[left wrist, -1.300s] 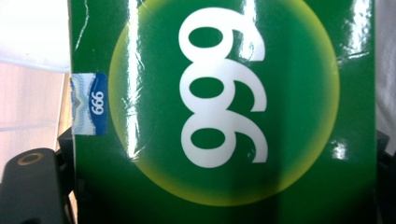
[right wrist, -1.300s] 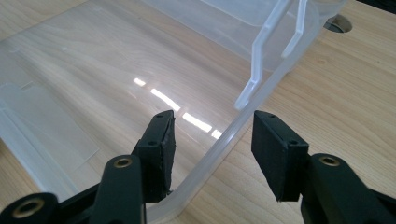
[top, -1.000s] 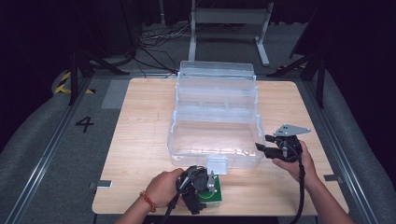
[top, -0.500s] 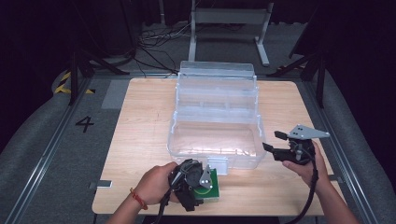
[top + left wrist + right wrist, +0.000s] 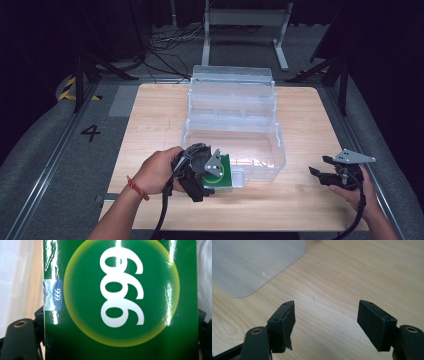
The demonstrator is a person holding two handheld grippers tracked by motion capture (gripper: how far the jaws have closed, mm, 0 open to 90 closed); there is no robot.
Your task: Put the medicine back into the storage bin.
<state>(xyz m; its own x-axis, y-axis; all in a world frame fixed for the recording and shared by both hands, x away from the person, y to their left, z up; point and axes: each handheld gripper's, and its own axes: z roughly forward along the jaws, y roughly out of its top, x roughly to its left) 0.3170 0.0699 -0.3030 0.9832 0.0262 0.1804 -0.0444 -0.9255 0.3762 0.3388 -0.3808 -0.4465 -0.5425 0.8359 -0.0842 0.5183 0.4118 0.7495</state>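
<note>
A glossy green box (image 5: 117, 295) with a yellow disc and white digits is clamped between the jaws of my left gripper (image 5: 211, 175). In the high view the green box (image 5: 229, 172) hangs at the front wall of a clear plastic container (image 5: 277, 150) that stands open mid-table. My right gripper (image 5: 320, 172) is to the right of the container, low over the wooden table (image 5: 150, 115). Its jaws have just been opening. In the right gripper view my right gripper (image 5: 327, 312) has only bare wood between its pads.
The clear container's raised lid (image 5: 232, 82) stands at the back. A corner of the container (image 5: 249, 265) lies ahead and left of the right jaws. Black cables trail from both grippers over the table's front edge. Dark floor and frame legs surround the table.
The left gripper has risen with the green box and come closer to the container's front wall. The right gripper has moved right, away from the container, and its jaws have spread.
</note>
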